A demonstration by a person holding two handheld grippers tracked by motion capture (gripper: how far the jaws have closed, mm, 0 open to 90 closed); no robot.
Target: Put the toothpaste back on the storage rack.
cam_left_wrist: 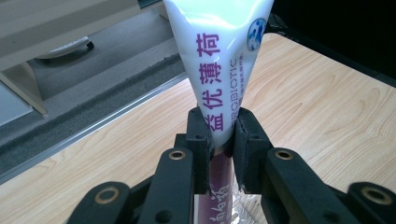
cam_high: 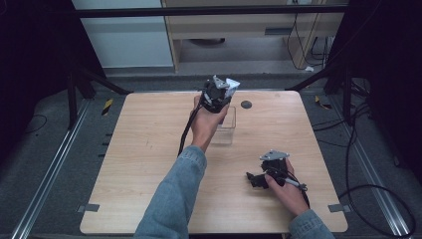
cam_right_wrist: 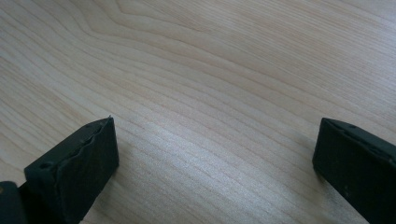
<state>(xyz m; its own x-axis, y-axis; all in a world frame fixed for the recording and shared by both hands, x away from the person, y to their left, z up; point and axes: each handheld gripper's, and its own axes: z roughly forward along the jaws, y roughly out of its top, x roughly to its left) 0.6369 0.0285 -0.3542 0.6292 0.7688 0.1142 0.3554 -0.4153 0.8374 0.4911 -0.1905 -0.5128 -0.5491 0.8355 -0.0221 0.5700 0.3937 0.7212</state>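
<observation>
Near the top middle of the high view, my left tongs [cam_high: 219, 92] hold a white tube [cam_high: 232, 83] up over a clear box [cam_high: 224, 130]. The left tongs are pinching the tube tight. In the left gripper view the tube [cam_left_wrist: 219, 60] runs straight up the middle of the frame, away from the tongs [cam_left_wrist: 220, 140], with its wide flat end at the top. It has purple writing down its side, and a dark purple part sits lower down between the two jaws.

The clear box sits on the desk [cam_high: 149, 164] right under my left hand [cam_high: 206, 124]. My guess is the tube goes down into that box, so the long way of the tube has to point at the box opening. I cannot tell from here how well they line up, since my hand hides part of the box.

My right tongs [cam_high: 256, 179] are at the lower right of the high view, well apart from the box. They are spread wide and hold nothing. In the right gripper view I see bare wood between the two jaws.

A small dark round spot [cam_high: 246, 104] lies on the desk just right of the box. Nothing seems to stand in the way.
</observation>
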